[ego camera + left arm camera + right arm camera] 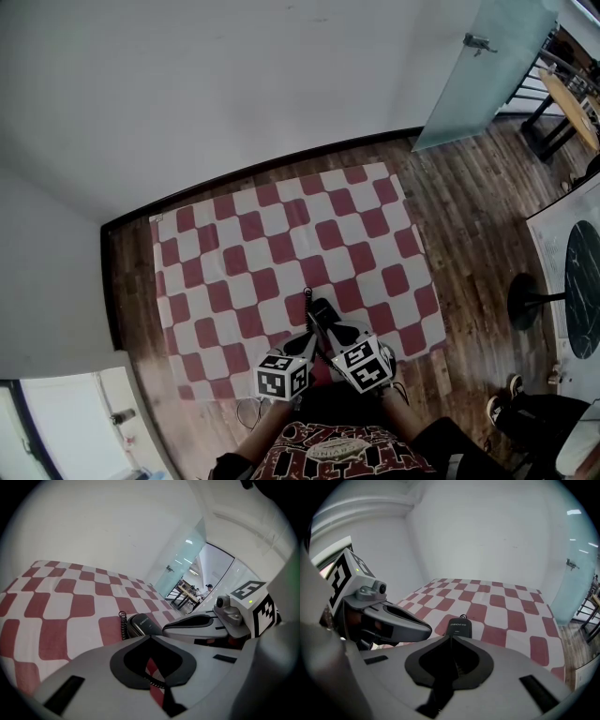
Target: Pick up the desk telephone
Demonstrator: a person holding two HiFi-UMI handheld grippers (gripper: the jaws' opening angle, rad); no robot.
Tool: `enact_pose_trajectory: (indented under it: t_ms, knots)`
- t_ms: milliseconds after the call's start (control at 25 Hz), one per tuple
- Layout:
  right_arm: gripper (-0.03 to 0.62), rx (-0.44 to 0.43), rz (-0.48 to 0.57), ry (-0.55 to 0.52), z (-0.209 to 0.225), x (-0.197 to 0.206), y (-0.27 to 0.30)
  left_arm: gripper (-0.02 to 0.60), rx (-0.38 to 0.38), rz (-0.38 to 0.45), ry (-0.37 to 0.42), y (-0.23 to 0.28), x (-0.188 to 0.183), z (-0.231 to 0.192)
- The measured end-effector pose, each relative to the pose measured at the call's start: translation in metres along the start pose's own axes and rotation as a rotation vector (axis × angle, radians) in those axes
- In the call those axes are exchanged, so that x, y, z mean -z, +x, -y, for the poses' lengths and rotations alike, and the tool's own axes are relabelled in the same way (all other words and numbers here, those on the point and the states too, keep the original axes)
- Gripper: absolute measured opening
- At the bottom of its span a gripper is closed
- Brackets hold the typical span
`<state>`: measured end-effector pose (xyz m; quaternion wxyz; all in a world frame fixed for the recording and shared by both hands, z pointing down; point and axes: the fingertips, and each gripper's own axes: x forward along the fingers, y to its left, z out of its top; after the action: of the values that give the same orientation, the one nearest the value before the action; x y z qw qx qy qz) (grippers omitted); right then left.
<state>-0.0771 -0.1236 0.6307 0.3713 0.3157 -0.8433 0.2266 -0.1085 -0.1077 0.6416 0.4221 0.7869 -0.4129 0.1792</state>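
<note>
The desk telephone (323, 312) is a dark handset-shaped unit with a coiled cord (123, 625). It lies on the near part of a red-and-white checked cloth (281, 234) spread on the floor. In the left gripper view the telephone (140, 624) sits just beyond my left gripper (149, 637), whose jaw tips meet; cord and cloth show through the gap behind the tips. My right gripper (450, 636) is shut too, with the telephone (459, 627) straight past its tips. In the head view the left gripper (307, 339) and right gripper (330, 336) converge at the telephone's near end.
Dark wooden floor (450, 206) surrounds the cloth. A white wall runs behind it and a frosted glass door (487, 66) stands at the far right. A round table (583, 281) with a black stand base (525, 300) is on the right. A thin cable (248, 408) trails by my left.
</note>
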Motion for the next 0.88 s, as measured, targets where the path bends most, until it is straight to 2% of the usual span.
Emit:
enact_pose_trajectory:
  t_ms: [280, 400, 560, 880]
  knots:
    - [0.026, 0.006, -0.001, -0.003, 0.0001, 0.0011, -0.0014, 0.008, 0.002, -0.003, 0.003, 0.0004, 0.0007, 0.0013]
    - [0.08, 0.014, -0.011, -0.004, 0.0013, 0.0023, -0.0017, 0.008, 0.003, -0.003, 0.0, 0.0005, 0.0013, 0.0009]
    - [0.098, 0.026, -0.013, -0.004, 0.0028, 0.0042, -0.0014, 0.008, 0.0, 0.001, -0.002, 0.0001, 0.0014, 0.0003]
    - [0.174, 0.025, -0.042, -0.003, 0.0032, 0.0084, 0.003, 0.008, -0.002, 0.003, -0.01, -0.0005, 0.0019, -0.0019]
